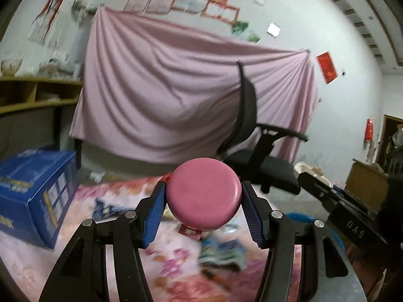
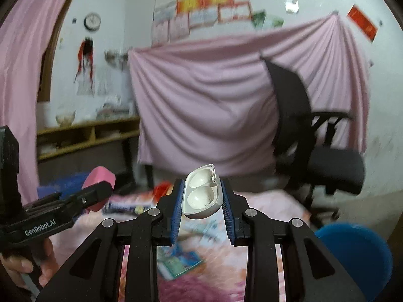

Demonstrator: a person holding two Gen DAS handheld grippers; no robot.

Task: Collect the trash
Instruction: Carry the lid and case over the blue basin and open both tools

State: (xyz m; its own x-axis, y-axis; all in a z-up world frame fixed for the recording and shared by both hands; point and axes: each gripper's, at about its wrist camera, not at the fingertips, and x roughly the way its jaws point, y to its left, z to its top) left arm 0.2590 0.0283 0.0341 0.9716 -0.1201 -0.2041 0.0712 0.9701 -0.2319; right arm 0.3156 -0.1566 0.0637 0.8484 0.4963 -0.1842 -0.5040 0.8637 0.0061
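Pink sheeting [image 1: 191, 88] drapes the wall behind a black office chair [image 2: 314, 151]; left tool [image 1: 204, 201] grips a round pink lid [image 1: 204, 196] between its blue pads; right tool [image 2: 202, 198] clamps an open, empty white plastic case [image 2: 201, 196], both raised above the wrapper-strewn floral desk [image 1: 176, 264].

left claw [image 1: 204, 200] and right claw [image 2: 202, 198]: black angular linkage arms, joined by round silver pivot pins. fingers [image 1: 153, 214] are faced with blue ribbed pads. white "genrobot.ai" lettering is seen on the left unit's black body, "das" embossed on the right unit. bare skin is seen on the left hand [image 2: 24, 264] gripping the handle.
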